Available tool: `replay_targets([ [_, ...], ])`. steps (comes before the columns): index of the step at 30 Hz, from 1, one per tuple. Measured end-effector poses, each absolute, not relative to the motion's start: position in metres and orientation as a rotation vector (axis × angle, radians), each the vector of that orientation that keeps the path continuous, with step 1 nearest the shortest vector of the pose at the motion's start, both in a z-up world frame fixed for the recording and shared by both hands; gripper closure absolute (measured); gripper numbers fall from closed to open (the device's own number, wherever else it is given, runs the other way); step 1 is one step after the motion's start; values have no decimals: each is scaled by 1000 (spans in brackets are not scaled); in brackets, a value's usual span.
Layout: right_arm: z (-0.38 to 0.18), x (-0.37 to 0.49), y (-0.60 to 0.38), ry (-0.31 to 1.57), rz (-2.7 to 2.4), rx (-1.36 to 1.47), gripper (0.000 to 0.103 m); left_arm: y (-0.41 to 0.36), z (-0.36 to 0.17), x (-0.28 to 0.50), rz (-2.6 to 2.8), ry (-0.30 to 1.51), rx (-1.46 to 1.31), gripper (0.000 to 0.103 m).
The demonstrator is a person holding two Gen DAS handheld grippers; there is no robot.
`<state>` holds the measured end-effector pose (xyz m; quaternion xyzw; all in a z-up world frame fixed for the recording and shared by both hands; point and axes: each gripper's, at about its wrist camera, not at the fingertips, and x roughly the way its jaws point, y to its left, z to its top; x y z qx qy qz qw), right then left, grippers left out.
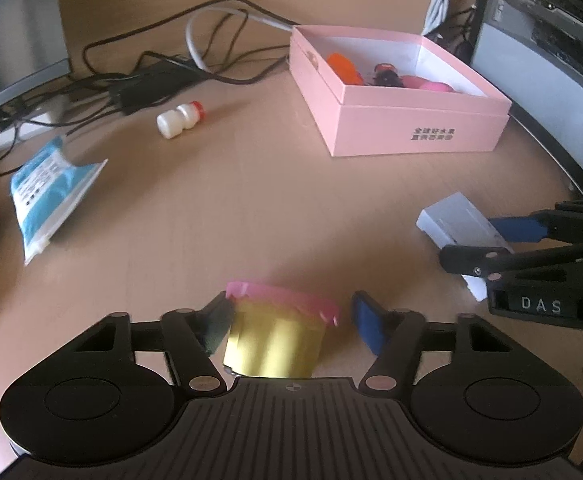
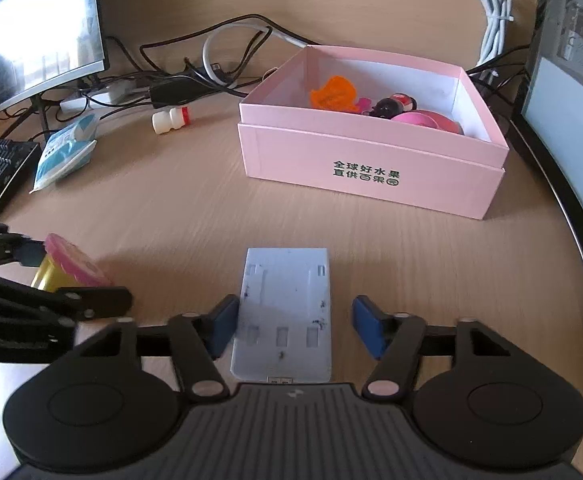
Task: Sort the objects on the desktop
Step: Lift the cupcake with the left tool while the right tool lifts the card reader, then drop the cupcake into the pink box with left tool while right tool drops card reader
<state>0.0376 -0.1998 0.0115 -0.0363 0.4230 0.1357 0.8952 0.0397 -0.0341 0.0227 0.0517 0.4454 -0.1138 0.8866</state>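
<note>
Yellow cup (image 1: 275,340) at 6 o'clock of the left wrist view, on the table (image 2: 171,208), between the pads of the left tool (image 1: 291,320). Short and round, glossy gold-yellow wall, pink lid with a ragged rim. Tilted, lid end toward 12 o'clock. Left tool spread: 9 o'clock pad against the cup wall, 3 o'clock pad just clear of it.

White box (image 2: 285,280) flat at 6 o'clock of the right wrist view, long axis from 6 to 12 o'clock. Right tool (image 2: 294,324) spread too, gap at its 3 o'clock pad. Pink box (image 2: 371,168) well apart, toward 1 o'clock.
</note>
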Motion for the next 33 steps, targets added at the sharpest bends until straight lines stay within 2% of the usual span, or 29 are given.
replay_targets([
  [4, 17, 32, -206, 915, 295, -63, 56, -36, 27, 37, -271, 922, 118, 44],
  [8, 40, 20, -220, 897, 306, -60, 56, -36, 50, 23, -302, 841, 131, 44],
  [17, 171, 7, -262, 564, 248, -57, 56, -55, 156, 43, -358, 517, 152, 44],
  [20, 195, 12, -267, 497, 224, -67, 56, -72, 174, 65, -395, 467, 176, 44],
  [32, 200, 90, -286, 493, 134, 22, 56, -124, 154, 173, -519, 498, 176, 43],
  [33, 199, 99, -284, 502, 133, 31, 56, -125, 150, 181, -535, 500, 171, 36],
])
